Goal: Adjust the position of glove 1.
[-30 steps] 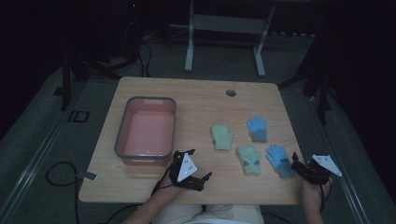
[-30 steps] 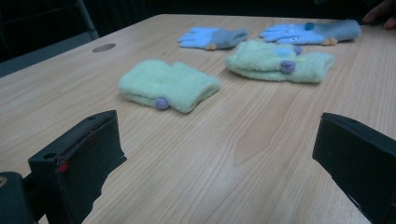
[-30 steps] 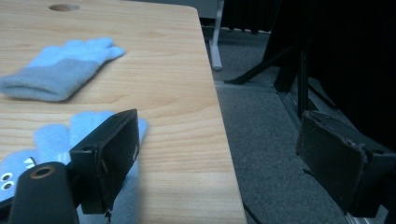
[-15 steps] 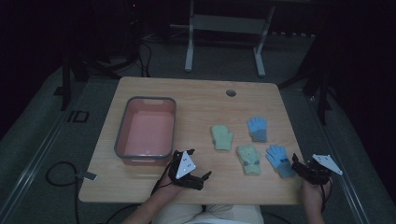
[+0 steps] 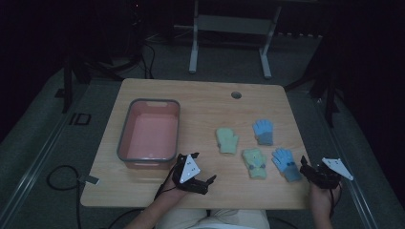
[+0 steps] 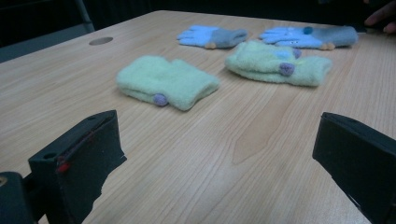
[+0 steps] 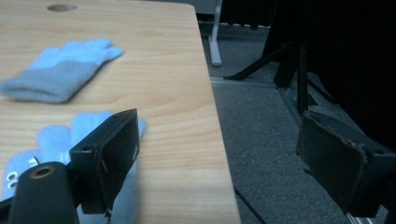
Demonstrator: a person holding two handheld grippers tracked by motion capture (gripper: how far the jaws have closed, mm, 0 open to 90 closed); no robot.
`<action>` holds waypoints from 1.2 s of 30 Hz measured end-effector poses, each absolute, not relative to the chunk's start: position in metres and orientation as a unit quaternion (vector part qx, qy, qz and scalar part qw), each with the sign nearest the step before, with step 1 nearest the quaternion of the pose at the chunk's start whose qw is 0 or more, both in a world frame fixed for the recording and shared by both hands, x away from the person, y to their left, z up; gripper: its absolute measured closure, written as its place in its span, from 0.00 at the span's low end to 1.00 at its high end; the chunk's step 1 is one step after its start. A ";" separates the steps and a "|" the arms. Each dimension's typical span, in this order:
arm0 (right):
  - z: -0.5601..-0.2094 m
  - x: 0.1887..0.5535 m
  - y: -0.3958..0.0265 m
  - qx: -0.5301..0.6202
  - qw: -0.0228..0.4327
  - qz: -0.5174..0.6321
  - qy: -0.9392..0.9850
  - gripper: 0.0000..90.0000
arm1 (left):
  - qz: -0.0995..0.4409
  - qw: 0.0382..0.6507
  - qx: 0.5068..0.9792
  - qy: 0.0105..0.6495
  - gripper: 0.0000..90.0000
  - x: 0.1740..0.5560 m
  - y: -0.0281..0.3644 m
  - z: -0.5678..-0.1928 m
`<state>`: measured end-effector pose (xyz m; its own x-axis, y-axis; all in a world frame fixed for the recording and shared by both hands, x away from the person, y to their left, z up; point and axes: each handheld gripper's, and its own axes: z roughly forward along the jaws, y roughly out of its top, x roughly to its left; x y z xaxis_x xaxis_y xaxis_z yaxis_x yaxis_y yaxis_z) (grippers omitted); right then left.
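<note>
Nothing has gone into the pink tub [image 5: 125, 129] yet: all four gloves lie on the worktop [image 5: 205, 102]. Your right tongs [image 5: 309, 172] stand wide open and empty at the worktop's right edge, one jaw over the near blue glove [image 5: 286, 163]. Your left tongs [image 5: 204, 183] are also spread wide, holding nothing, facing the green glove [image 6: 166, 81]. Every glove is left to move, I judge.

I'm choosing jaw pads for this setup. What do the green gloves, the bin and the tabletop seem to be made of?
The green gloves look like fuzzy knit fleece: a soft, nappy surface with small purple buttons. The bin seems moulded plastic, pink with a grey rim and a smooth, dull inside. The tabletop shows pale wood grain, likely laminate or veneer, with a matte finish.
</note>
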<state>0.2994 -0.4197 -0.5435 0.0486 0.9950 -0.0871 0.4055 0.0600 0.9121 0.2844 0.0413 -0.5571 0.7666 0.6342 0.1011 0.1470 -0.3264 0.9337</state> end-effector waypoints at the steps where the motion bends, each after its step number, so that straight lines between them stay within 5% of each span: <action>1: -0.542 0.300 -0.420 0.591 0.418 0.351 0.594 0.15 | 0.233 0.524 0.780 0.251 0.01 0.284 0.041 -0.557; 36: -0.454 0.315 -0.374 0.521 0.407 0.419 0.622 0.18 | 0.231 0.526 0.779 0.251 0.01 0.284 0.042 -0.557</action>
